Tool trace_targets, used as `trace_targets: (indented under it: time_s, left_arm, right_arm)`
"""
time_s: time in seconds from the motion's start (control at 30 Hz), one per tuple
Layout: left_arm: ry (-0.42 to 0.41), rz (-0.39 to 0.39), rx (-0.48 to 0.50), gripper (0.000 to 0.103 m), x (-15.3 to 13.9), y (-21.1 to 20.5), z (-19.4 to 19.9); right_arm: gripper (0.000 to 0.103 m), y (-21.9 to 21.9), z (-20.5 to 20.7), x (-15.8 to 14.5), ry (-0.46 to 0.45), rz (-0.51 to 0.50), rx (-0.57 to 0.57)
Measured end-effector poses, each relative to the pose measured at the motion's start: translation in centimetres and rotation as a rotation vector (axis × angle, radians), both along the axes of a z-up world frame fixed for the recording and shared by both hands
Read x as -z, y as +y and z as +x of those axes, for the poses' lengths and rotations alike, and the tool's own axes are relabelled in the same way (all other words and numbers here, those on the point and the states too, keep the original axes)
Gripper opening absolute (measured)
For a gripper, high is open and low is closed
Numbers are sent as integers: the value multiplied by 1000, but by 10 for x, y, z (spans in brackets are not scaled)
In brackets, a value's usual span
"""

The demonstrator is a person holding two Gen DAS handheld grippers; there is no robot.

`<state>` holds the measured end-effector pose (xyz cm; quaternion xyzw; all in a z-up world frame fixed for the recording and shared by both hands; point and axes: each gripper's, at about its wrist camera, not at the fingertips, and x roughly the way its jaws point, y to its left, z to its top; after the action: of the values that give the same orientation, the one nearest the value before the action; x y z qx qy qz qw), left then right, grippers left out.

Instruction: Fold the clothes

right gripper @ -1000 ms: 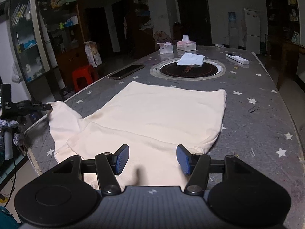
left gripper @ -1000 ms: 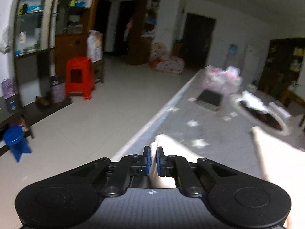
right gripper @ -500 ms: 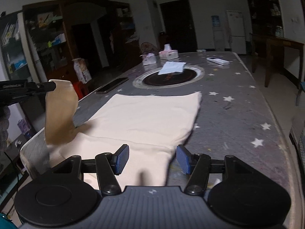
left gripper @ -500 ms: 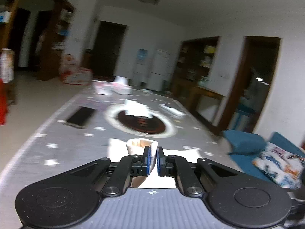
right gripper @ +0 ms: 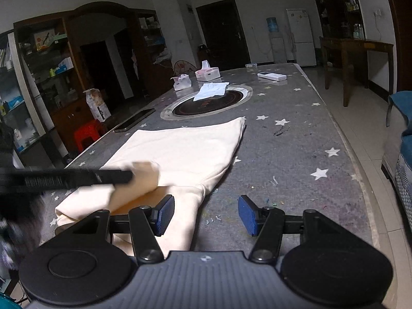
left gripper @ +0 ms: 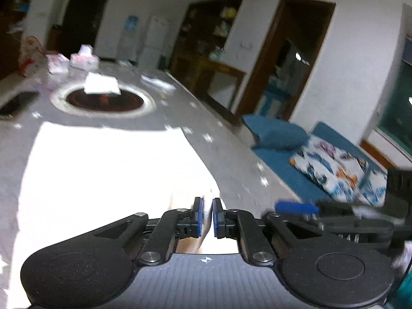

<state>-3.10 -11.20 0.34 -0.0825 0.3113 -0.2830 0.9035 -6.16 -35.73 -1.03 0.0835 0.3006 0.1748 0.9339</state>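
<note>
One sleeve (right gripper: 144, 177) sat in the opening left gripper (left gripper: 205, 216); released crooked, it could bunch. The right gripper (right gripper: 204, 215) hung open, empty.

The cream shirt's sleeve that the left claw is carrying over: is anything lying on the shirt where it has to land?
Nothing visible. The left gripper, jaws opening, has the sleeve between them, over the cream shirt, whose top is bare. The phone and tissue lie beyond it.
</note>
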Motion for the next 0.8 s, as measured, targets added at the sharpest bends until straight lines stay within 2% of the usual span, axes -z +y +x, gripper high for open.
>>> trace_targets:
  time_s: [0.03, 0.2, 0.4, 0.57, 0.8]
  left_arm:
    - [12, -2, 14, 18, 3, 0, -1]
    - [18, -1, 33, 18, 4, 21, -13]
    - [-34, 23, -98, 19, -3, 79, -21]
    - [-7, 48, -210, 19, 7, 119, -20]
    - [34, 71, -262, 18, 18, 141, -17]
  right_arm:
    - [56, 1, 1, 0, 0, -2, -4]
    - [53, 13, 7, -4, 2, -10, -42]
    - [49, 38, 17, -2, 22, -20, -120]
    - [36, 60, 22, -1, 7, -43, -153]
    - [33, 85, 27, -9, -28, -73, -224]
